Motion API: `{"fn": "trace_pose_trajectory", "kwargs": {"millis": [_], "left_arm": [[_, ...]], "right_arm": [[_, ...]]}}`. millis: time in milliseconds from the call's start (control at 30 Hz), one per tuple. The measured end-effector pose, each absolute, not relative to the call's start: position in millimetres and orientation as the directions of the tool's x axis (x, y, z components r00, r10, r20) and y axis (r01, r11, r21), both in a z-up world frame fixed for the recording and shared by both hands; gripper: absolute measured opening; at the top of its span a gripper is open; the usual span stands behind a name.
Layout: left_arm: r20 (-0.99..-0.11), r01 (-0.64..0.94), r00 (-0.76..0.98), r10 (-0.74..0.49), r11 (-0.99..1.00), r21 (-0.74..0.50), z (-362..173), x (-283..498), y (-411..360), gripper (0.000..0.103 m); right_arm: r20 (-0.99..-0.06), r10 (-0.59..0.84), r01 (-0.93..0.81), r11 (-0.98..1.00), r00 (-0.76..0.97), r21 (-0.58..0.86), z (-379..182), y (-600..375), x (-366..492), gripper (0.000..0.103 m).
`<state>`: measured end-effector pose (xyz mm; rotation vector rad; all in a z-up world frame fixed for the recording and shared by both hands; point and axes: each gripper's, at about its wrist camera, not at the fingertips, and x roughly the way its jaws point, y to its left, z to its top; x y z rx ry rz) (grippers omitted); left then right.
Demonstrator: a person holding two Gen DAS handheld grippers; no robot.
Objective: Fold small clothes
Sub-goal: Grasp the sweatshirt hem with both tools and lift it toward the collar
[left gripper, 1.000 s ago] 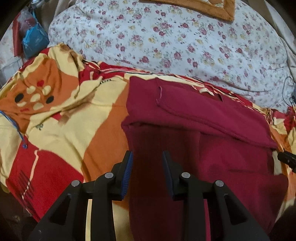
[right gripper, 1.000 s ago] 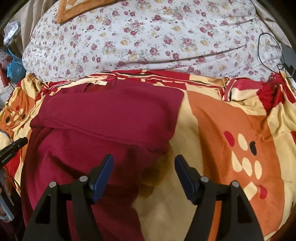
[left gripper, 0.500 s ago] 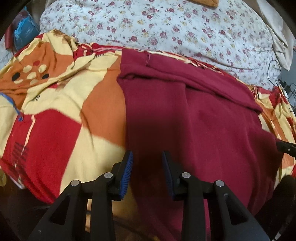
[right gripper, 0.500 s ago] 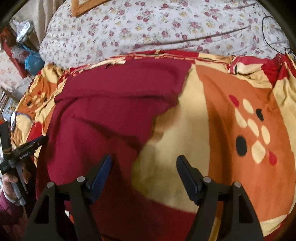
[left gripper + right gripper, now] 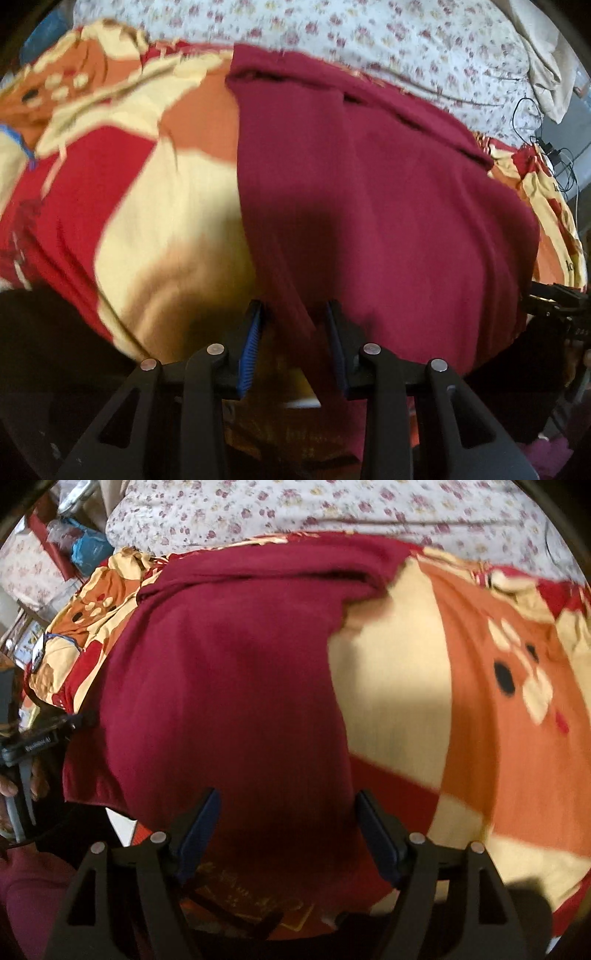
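A maroon garment (image 5: 388, 192) lies spread on a patterned red, orange and cream blanket (image 5: 155, 206), its far end folded over; its near end hangs over the bed's front edge. It also shows in the right wrist view (image 5: 236, 686). My left gripper (image 5: 293, 339) is open, its blue pads either side of the garment's near left hem. My right gripper (image 5: 286, 834) is open wide over the garment's near right edge. The left gripper's tip also shows at the left of the right wrist view (image 5: 48, 731), and the right gripper's tip at the right of the left wrist view (image 5: 554, 295).
A floral white quilt (image 5: 369, 40) lies beyond the blanket (image 5: 480, 709). Black cables (image 5: 554, 147) sit at the far right. Blue bags and clutter (image 5: 85, 542) stand at the far left. The bed's front edge drops off just under both grippers.
Both grippers have drawn back toward the near edge of the bed and now sit at the garment's near hem. Both stay open. The garment has not moved.
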<state>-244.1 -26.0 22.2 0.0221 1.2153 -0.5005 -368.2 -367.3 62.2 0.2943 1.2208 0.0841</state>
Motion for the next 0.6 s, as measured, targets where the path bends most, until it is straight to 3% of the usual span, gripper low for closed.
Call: {"fn": "trace_pose_trajectory", "kwargs": {"millis": [333,367,400,433,467,600], "left_arm": [[-0.905,0.405,0.177,-0.386,0.867,-0.290,10,-256,-37,0.022],[-0.905,0.411,0.180,-0.386,0.865,-0.287,11,-256,-37,0.017],[-0.901,0.423,0.176,-0.397,0.857,-0.295,14,-256,-37,0.004],[-0.898,0.428,0.179,-0.402,0.853,-0.297,18,-255,-36,0.000],[-0.892,0.427,0.183,-0.413,0.851,-0.306,21,-254,-35,0.000],[-0.829,0.434,0.215,-0.516,0.811,-0.392,56,-252,-14,0.000]], "right_arm": [[-0.906,0.260,0.077,0.951,0.334,0.301,49,-368,-383,0.075],[-0.905,0.251,0.068,0.954,0.342,0.291,50,-367,-385,0.060],[-0.905,0.243,0.065,0.957,0.350,0.282,51,-367,-386,0.046],[-0.900,0.251,0.065,0.954,0.357,0.291,52,-368,-387,0.015],[-0.892,0.271,0.069,0.946,0.362,0.316,53,-370,-388,0.009],[-0.841,0.361,0.042,0.911,0.404,0.411,72,-373,-396,0.009]]}}
